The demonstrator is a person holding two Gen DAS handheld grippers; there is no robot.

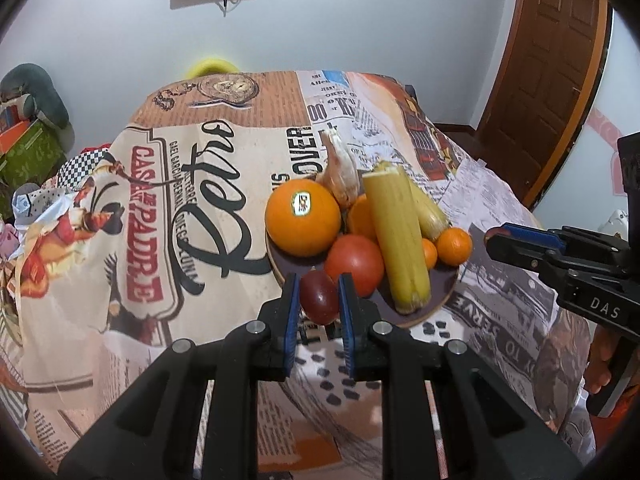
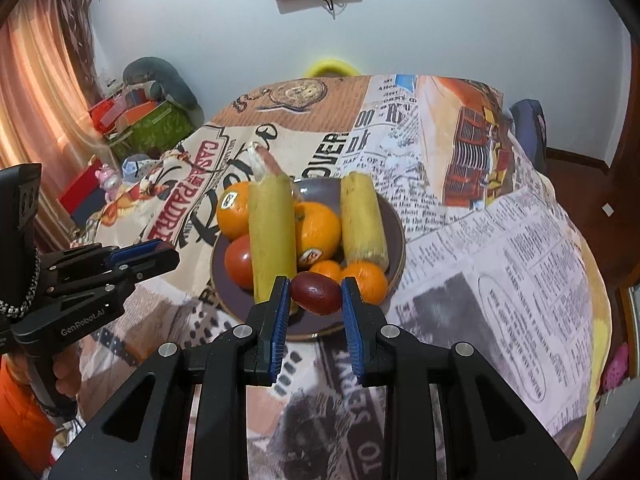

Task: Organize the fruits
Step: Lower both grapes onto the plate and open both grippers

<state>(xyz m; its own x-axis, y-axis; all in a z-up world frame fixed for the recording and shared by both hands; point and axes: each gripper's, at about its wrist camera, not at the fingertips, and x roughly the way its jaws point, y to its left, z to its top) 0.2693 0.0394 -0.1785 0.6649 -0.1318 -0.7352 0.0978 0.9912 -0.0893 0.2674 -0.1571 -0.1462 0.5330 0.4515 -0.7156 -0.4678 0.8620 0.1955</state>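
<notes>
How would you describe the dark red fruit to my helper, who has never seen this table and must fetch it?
Find the brown plate piled with produce on the newspaper-print tablecloth. At its near rim, beside the small oranges and the tomato, lies the dark red fruit. It is the only maroon, glossy, egg-shaped piece.

On the one plate: two corn cobs, two large oranges, and two small mandarins. Also one red tomato and one dark red plum. One papery onion lies at the far rim.
</notes>
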